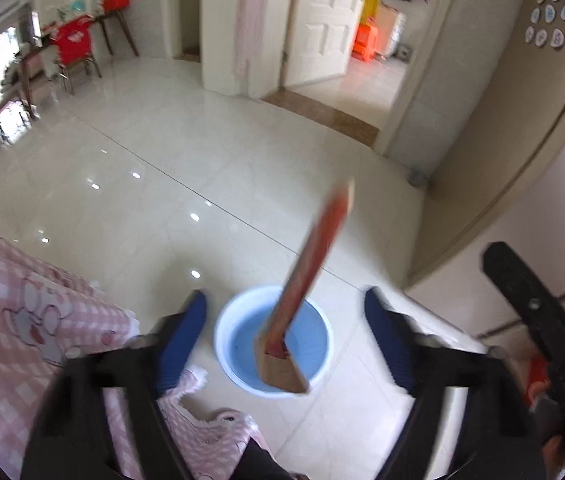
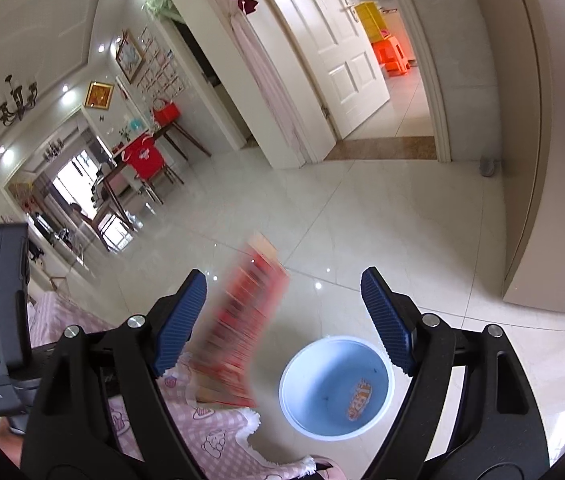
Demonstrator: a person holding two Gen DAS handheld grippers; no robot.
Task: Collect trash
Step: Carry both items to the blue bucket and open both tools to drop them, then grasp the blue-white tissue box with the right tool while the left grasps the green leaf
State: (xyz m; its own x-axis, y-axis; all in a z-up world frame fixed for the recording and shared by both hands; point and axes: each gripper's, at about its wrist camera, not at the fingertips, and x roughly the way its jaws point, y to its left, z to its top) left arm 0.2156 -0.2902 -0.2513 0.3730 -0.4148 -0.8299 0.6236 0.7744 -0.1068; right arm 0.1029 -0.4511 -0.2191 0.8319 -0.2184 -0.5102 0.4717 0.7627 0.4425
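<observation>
A round blue bin [image 1: 273,340] with a white rim stands on the tiled floor below both grippers; it also shows in the right wrist view [image 2: 336,386], with an orange wrapper [image 2: 359,399] lying inside. A flat red and brown carton [image 1: 306,280] is blurred in mid-air over the bin, touching neither gripper; it also shows in the right wrist view [image 2: 242,332]. My left gripper [image 1: 285,320] is open and empty above the bin. My right gripper [image 2: 282,320] is open and empty, above and left of the bin.
A table edge with a pink checked cloth [image 1: 22,320] is at lower left, also in the right wrist view [image 2: 186,420]. Glossy floor [image 1: 202,160] stretches ahead. A beige wall [image 1: 502,180] and an open white door [image 2: 346,48] are to the right. A chair with red cloth [image 2: 144,160] stands far left.
</observation>
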